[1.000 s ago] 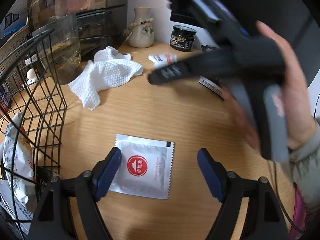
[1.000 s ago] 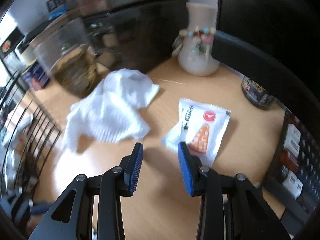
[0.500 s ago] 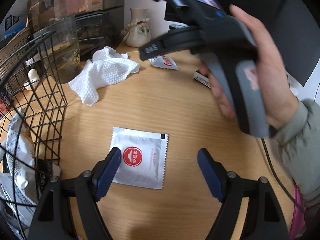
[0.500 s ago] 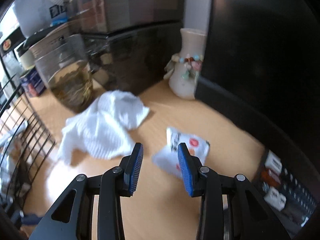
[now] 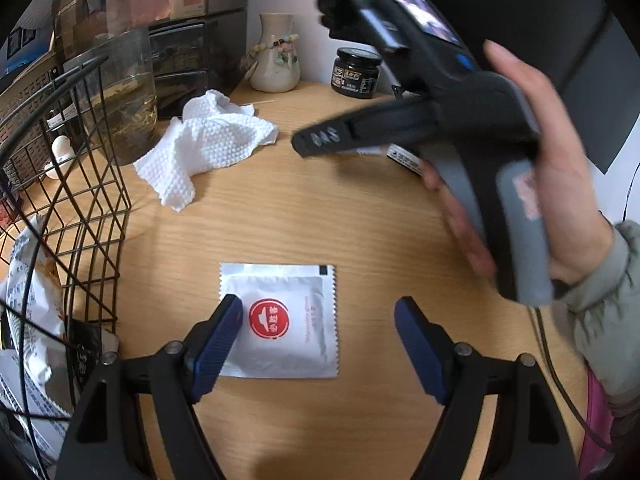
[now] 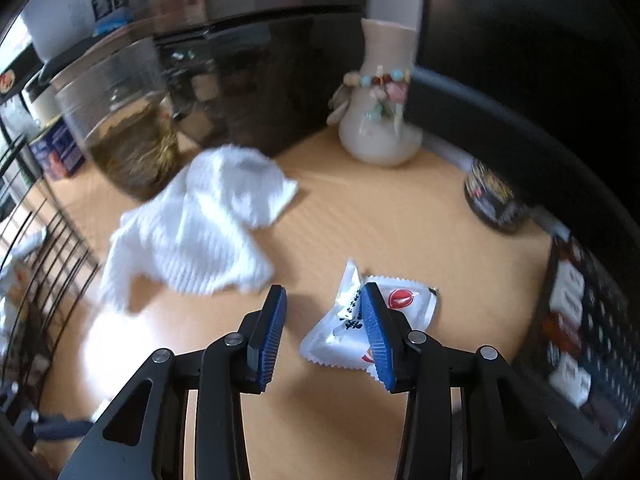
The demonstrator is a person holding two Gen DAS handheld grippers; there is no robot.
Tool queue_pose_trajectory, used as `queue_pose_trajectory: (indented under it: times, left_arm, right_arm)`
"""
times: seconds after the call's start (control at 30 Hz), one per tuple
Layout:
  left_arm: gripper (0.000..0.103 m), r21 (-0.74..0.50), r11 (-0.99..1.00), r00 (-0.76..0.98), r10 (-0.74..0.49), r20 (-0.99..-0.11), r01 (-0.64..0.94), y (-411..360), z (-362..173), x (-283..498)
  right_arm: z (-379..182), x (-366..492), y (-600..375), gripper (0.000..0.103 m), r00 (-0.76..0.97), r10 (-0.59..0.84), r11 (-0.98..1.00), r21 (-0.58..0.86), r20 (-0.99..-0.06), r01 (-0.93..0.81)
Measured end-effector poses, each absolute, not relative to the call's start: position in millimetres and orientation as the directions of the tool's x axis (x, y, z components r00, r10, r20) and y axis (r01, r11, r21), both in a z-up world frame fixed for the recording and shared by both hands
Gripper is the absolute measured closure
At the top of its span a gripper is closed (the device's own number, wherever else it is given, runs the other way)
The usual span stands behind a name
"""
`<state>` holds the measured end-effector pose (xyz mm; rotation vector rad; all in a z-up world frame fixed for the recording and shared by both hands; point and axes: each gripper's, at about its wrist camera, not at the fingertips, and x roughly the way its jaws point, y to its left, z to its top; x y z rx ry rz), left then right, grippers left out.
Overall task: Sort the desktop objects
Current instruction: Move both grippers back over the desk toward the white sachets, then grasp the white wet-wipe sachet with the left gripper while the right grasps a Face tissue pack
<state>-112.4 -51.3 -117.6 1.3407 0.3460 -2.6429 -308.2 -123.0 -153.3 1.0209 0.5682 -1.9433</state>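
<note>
A flat white sachet with a red round logo (image 5: 286, 320) lies on the wooden desk between the wide-open fingers of my left gripper (image 5: 318, 344), nearer its left finger. My right gripper (image 6: 322, 326) is open above the desk; a white snack packet with a red mark (image 6: 348, 336) lies just under and beside its right finger, apart from the pads. The right gripper also shows in the left wrist view (image 5: 320, 138), held over the far desk. A crumpled white cloth (image 5: 208, 144) lies at the back left, also in the right wrist view (image 6: 200, 232).
A black wire basket (image 5: 60, 184) with packets stands at the left. A glass jar (image 5: 120, 92), a cream vase (image 5: 276, 56) and a small dark jar (image 5: 356, 74) line the back. A rack of small boxes (image 6: 576, 312) is at the right.
My right gripper has dropped lower toward the snack packet, which now sits at its right finger. My left gripper has barely moved over the sachet.
</note>
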Motion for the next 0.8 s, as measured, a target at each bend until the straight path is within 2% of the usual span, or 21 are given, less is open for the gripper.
queue_pose_trajectory:
  times: [0.4,0.53,0.63,0.8]
  left_arm:
    - [0.022,-0.097,-0.959,-0.602,-0.086,-0.794,0.265,-42.5,-110.3,-96.7]
    - [0.022,-0.103,-0.952,-0.602,-0.097,-0.793,0.288,-48.1,-112.7,-99.9]
    - [0.022,-0.082,-0.950,-0.598,-0.123,-0.792,0.303,-50.6,-115.0,-107.6]
    - [0.022,-0.063,-0.947,-0.576,-0.138,-0.805,0.315,-55.4,-121.5,-117.2]
  right_arm:
    - [-155.3,-230.9,-22.6,0.061,-0.213,-0.414,-0.571,0.071,-0.885,0.818]
    - [-139.6,-230.7,48.9,0.062,-0.168,-0.384,-0.587,0.099,-0.908,0.804]
    - [-125.4,-243.8,62.1,0.062,-0.278,-0.396,-0.627,0.037,-0.875,0.778]
    - [-136.8,-290.1,64.5,0.062,-0.357,-0.356,-0.718,0.008,-0.864,0.696]
